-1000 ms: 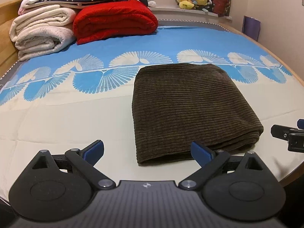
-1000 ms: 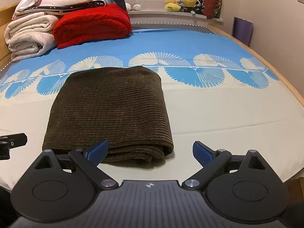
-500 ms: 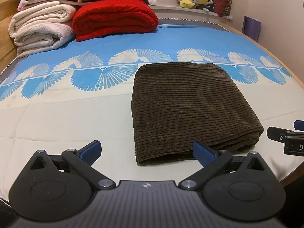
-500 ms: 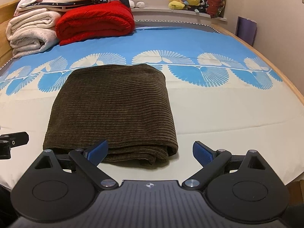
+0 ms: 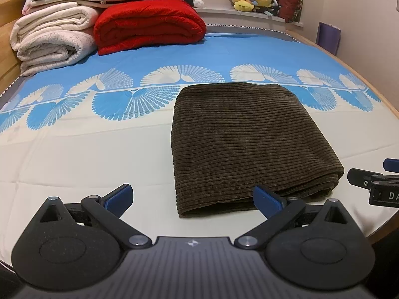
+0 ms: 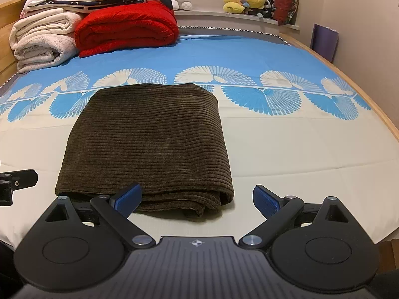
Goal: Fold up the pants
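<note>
Your dark brown ribbed corduroy pants (image 5: 249, 139), folded into a rectangle running away from you, lie just ahead of both spread, empty tongs: left tongs (image 5: 192, 195) toward the bundle's left edge, right tongs (image 6: 197, 195) toward its right edge, equally near.

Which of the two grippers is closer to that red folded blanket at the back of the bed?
Neither clearly. The left gripper and right gripper both sit at the near edge, beside the folded brown corduroy pants, far from the red folded blanket.
</note>
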### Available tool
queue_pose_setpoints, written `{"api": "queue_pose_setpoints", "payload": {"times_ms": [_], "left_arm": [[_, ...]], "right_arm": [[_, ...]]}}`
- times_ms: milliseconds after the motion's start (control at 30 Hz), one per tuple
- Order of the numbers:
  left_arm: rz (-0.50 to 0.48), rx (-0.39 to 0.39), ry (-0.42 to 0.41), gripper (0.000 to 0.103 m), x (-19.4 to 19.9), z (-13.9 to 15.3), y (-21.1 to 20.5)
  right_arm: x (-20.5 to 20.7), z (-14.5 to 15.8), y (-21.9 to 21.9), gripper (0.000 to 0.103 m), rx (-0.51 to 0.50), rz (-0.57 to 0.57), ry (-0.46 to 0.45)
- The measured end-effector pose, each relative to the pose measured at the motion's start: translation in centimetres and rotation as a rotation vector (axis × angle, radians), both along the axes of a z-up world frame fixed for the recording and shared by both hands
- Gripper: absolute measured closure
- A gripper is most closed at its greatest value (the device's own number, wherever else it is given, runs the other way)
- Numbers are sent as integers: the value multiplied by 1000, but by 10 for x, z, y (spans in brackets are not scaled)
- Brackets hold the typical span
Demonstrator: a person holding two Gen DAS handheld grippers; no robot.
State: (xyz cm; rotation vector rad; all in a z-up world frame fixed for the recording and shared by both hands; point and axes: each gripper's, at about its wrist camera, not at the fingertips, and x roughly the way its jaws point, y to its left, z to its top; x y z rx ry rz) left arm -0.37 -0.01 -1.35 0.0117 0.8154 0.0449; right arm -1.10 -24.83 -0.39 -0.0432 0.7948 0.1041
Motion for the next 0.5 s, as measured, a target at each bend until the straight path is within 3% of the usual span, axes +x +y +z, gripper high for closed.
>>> {"api": "queue_pose_setpoints", "payload": {"times_ms": [500], "left_arm": [[-4,3,0,0,0,-1,-1]], "right_arm": [[0,-1,0,7,-2,3,2]]}}
